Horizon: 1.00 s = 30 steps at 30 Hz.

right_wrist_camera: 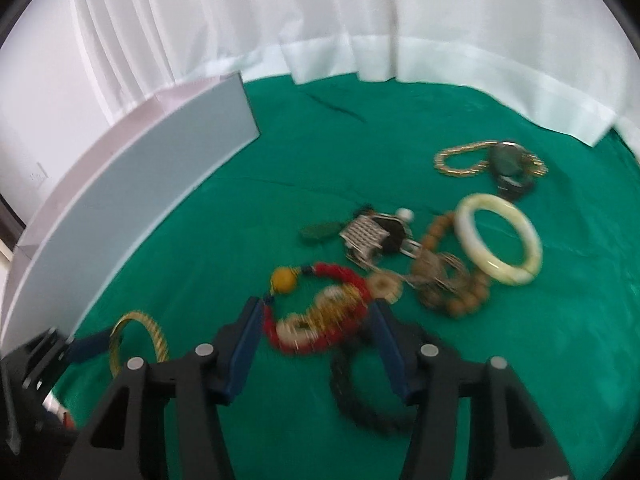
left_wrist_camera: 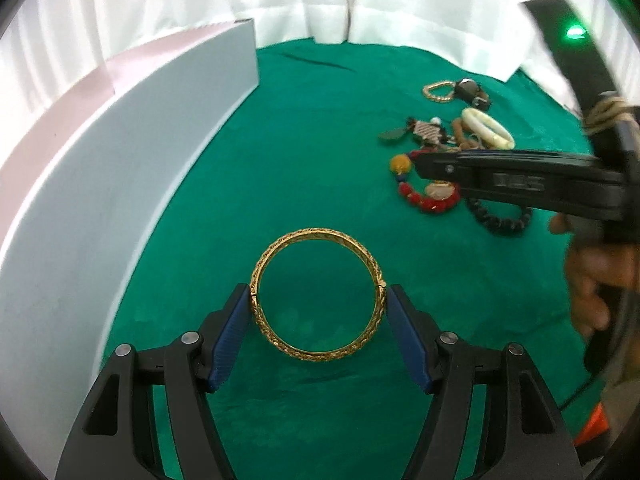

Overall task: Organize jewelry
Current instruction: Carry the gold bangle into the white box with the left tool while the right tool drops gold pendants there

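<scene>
left gripper (left_wrist_camera: 320, 300) fingers clamp the gold filigree bangle (left_wrist_camera: 318, 294) near the white box wall (left_wrist_camera: 120, 184); right gripper (right_wrist_camera: 316, 320) fingers apart around the red beaded bracelet (right_wrist_camera: 320, 316); open green bench (left_wrist_camera: 312, 140) between.

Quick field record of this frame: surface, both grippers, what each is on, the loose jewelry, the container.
surface: green cloth
left gripper: blue pads pressed on both sides of an engraved gold bangle, held
right gripper: jaws around a red beaded bracelet with gold wire, contact unclear (blur)
loose pile: cream jade bangle, black beaded bracelet, brown wooden bead bracelet, gold chain
container: white box, beside the gold bangle
</scene>
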Available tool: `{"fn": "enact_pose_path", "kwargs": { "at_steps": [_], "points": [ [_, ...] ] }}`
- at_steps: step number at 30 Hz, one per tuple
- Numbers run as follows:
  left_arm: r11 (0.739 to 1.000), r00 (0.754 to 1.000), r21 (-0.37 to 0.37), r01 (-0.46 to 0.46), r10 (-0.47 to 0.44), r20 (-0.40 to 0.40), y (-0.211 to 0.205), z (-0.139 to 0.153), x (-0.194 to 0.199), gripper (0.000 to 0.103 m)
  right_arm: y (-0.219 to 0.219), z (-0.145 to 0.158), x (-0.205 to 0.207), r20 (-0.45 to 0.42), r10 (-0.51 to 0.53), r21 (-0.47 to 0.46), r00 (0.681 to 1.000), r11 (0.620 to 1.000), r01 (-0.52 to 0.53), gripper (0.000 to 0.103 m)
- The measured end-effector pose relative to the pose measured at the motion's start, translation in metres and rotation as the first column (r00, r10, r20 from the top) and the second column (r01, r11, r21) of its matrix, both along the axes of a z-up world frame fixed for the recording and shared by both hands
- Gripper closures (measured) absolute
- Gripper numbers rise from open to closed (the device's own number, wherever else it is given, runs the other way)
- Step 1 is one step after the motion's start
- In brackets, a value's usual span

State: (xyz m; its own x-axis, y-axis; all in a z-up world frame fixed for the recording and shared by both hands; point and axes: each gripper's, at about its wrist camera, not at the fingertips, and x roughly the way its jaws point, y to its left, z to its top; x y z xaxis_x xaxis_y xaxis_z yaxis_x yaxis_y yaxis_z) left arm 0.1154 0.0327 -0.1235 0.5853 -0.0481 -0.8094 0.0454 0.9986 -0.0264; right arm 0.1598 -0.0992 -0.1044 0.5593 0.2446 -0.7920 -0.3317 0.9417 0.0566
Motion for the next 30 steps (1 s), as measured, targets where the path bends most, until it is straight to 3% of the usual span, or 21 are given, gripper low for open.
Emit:
{"fn": "enact_pose_path", "kwargs": {
  "at_steps": [1,2,5,12,17,25,30],
  "points": [
    [1.0,1.0,-0.007,-0.004,0.004,-0.007,0.003,-0.002,0.0,0.033,0.004,-0.003,0.003,-0.002,0.002,-0.023,1.0,1.0,-0.002,0.062],
    [1.0,1.0,-0.012,-0.005,0.005,-0.011,0.004,-0.004,0.0,0.033,0.009,-0.005,0.005,0.0,0.005,-0.056,1.0,0.998,-0.005,0.083],
    [1.0,1.0,-0.026,-0.006,0.006,-0.01,0.009,-0.004,-0.002,0.034,0.005,0.003,0.002,-0.004,-0.002,-0.032,1.0,0.999,0.002,0.092],
    [0.997,0.999,-0.07,-0.016,0.018,0.037,0.021,0.027,-0.014,0.034,-0.021,0.063,-0.019,0.018,-0.004,0.11,1.0,0.994,0.002,0.092],
    [0.994,0.995,-0.103,-0.028,0.038,0.093,0.037,0.079,-0.029,0.034,-0.01,0.114,-0.032,0.055,0.073,0.169,0.996,0.982,-0.082,0.092],
    [0.985,0.967,-0.076,-0.154,0.166,0.193,0.111,0.158,-0.058,0.034,0.064,0.187,-0.04,0.161,0.244,0.25,0.956,0.927,-0.279,0.092],
    [0.957,0.936,-0.017,-0.289,0.286,0.204,0.169,0.165,-0.065,0.034,0.132,0.21,-0.037,0.187,0.366,0.28,0.912,0.87,-0.406,0.092]
  ]
}}
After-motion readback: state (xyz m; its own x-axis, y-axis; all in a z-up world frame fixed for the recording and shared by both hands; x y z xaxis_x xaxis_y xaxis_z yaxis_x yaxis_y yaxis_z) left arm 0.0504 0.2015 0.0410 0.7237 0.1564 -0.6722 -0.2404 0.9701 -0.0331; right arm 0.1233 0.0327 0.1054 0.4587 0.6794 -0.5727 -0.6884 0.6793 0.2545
